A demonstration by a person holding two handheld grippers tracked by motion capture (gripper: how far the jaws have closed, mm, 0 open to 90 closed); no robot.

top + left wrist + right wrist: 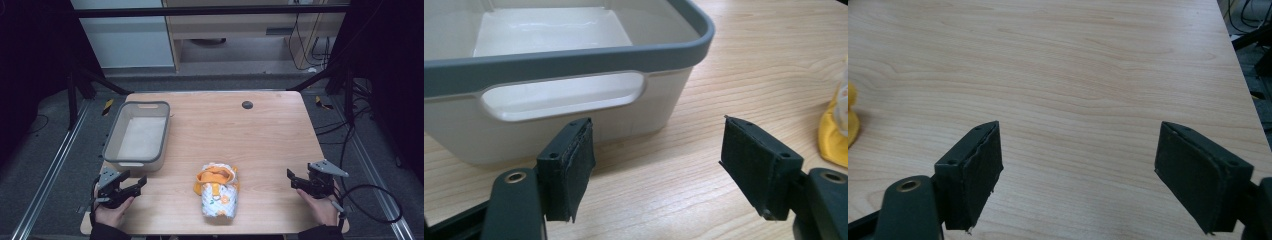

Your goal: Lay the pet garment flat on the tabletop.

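A small white and orange fabric bag (217, 192) with a fruit print lies at the front middle of the wooden table (260, 135); its orange edge (833, 135) shows at the right of the left gripper view. A grey-rimmed white plastic bin (137, 135) stands empty at the table's left. My left gripper (135, 184) rests open at the front left corner, just in front of the bin (574, 75), nothing between its jaws. At the front right edge my right gripper (294, 179) is open too, over bare wood, well right of the bag.
A dark round grommet (247, 105) sits near the table's far edge. Black cables (370, 200) trail on the floor to the right. Metal frame rails (45, 180) run along the left side. Bare wood lies between the bag and each gripper.
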